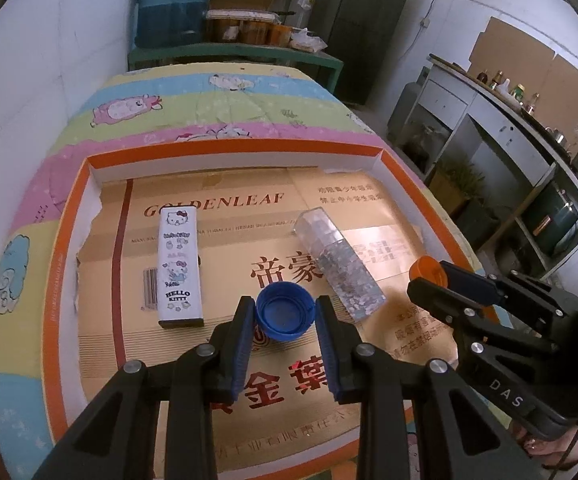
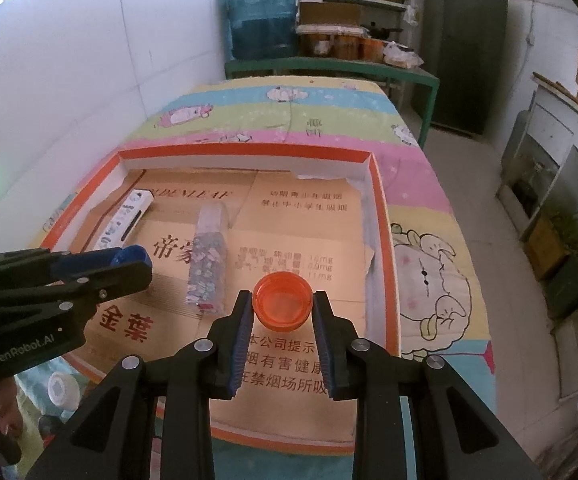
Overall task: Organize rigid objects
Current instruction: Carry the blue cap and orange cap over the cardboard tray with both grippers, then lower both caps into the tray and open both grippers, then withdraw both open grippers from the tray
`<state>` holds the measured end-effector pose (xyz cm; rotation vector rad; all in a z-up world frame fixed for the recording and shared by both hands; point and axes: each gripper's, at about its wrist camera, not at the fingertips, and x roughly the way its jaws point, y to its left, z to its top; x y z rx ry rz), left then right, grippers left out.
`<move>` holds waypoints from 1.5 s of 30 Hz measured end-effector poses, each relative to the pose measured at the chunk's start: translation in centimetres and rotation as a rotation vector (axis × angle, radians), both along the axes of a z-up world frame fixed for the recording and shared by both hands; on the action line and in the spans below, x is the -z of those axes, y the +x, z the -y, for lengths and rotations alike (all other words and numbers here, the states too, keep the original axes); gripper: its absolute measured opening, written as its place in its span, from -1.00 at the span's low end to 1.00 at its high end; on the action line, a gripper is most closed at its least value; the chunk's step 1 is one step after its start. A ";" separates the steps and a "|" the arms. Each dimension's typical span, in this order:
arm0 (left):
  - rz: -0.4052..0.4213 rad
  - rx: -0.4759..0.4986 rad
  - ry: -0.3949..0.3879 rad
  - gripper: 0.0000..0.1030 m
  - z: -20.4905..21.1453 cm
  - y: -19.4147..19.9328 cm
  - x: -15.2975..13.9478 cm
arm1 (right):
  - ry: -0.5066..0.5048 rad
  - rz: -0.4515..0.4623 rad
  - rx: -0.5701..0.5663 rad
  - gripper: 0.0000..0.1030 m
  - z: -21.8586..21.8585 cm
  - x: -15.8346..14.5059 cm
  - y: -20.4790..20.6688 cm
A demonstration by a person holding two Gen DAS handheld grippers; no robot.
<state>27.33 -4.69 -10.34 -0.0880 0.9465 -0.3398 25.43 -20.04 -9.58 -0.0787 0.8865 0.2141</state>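
My left gripper (image 1: 285, 310) is shut on a blue bottle cap (image 1: 285, 312), held over the cardboard-lined tray (image 1: 233, 154). My right gripper (image 2: 282, 304) is shut on an orange bottle cap (image 2: 283, 300) over the tray's right part; the orange cap (image 1: 425, 270) also shows in the left wrist view. A white Hello Kitty box (image 1: 179, 266) lies in the tray at the left. A clear box of glittery pieces (image 1: 339, 264) lies in the middle, between the two grippers. The left gripper with its blue cap (image 2: 131, 255) shows in the right wrist view.
The orange-rimmed tray sits on a table with a pastel cartoon cloth (image 1: 209, 96). A white cap (image 2: 63, 390) lies outside the tray's near left corner. A water jug (image 2: 263, 20), shelves and a cabinet stand behind; a counter (image 1: 509, 120) runs along the right.
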 end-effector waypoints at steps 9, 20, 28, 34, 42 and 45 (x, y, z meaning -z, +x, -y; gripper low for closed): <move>-0.010 0.003 0.006 -0.39 0.0 0.1 0.8 | -0.021 -0.022 -0.012 -0.41 -0.4 0.7 0.5; -0.008 0.014 -0.010 -0.36 -0.3 0.0 0.7 | -0.048 -0.052 -0.012 -0.41 -0.8 1.7 1.0; 0.013 0.028 0.022 -0.16 0.4 -0.6 0.1 | -0.051 -0.049 -0.008 -0.23 -0.8 1.6 0.9; 0.027 0.026 0.020 -0.16 0.3 -1.3 -0.8 | -0.041 -0.038 0.002 -0.18 -0.4 1.1 0.4; 0.046 0.012 0.010 -0.16 -0.2 -2.3 -1.9 | -0.031 -0.023 0.012 -0.18 -0.2 -0.2 -0.7; 0.052 0.008 0.008 -0.16 -0.4 -2.8 -2.4 | -0.033 -0.016 0.011 -0.18 -0.4 -0.6 -1.2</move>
